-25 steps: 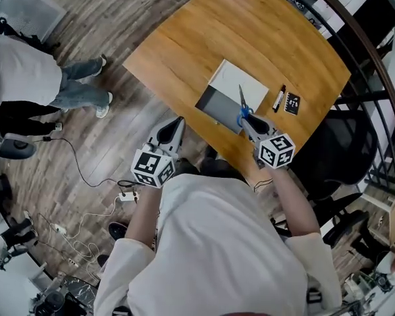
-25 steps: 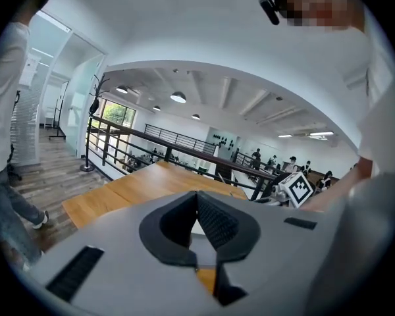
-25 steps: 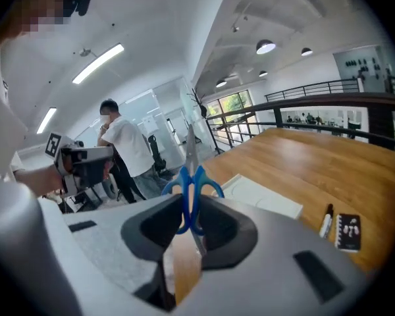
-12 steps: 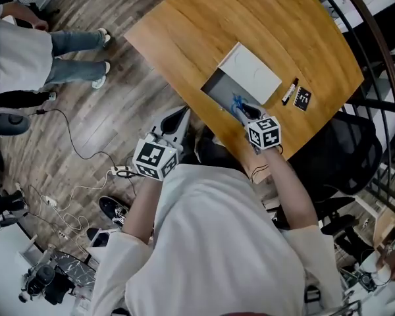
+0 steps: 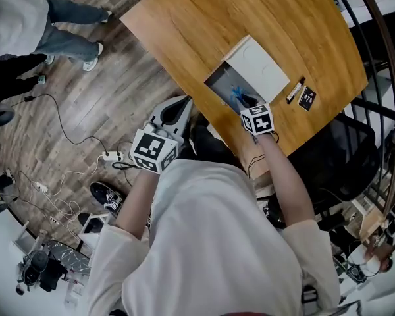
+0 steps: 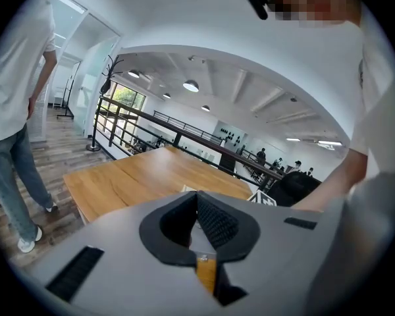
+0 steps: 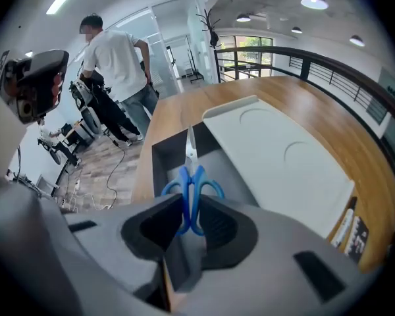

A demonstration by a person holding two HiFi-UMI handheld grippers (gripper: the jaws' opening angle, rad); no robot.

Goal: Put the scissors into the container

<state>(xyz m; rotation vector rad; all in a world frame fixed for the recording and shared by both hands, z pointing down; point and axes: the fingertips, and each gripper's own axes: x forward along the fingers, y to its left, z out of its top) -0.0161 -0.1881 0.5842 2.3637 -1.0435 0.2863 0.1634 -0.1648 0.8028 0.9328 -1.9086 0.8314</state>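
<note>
Blue-handled scissors (image 7: pixel 191 191) are clamped by their handles in my right gripper (image 7: pixel 192 219), blades pointing away into the open end of the grey container (image 7: pixel 163 158). In the head view the scissors (image 5: pixel 237 97) hang over the container's dark opening (image 5: pixel 218 84), just ahead of the right gripper (image 5: pixel 249 105). A white lid (image 5: pixel 263 64) covers the rest of the container. My left gripper (image 5: pixel 178 107) is off the table's near edge, by my body. Its jaws (image 6: pixel 197 219) stand shut with nothing between them.
A black marker (image 5: pixel 294 91) and a small black card (image 5: pixel 307 98) lie on the wooden table (image 5: pixel 204 18) right of the lid. A black chair (image 5: pixel 336 163) stands at the table's right. A person (image 5: pixel 26 25) stands at far left; cables (image 5: pixel 72 170) trail on the floor.
My right gripper has carried the scissors forward and down, from beside the lid to over the container's open end. The left gripper has stayed beside my body.
</note>
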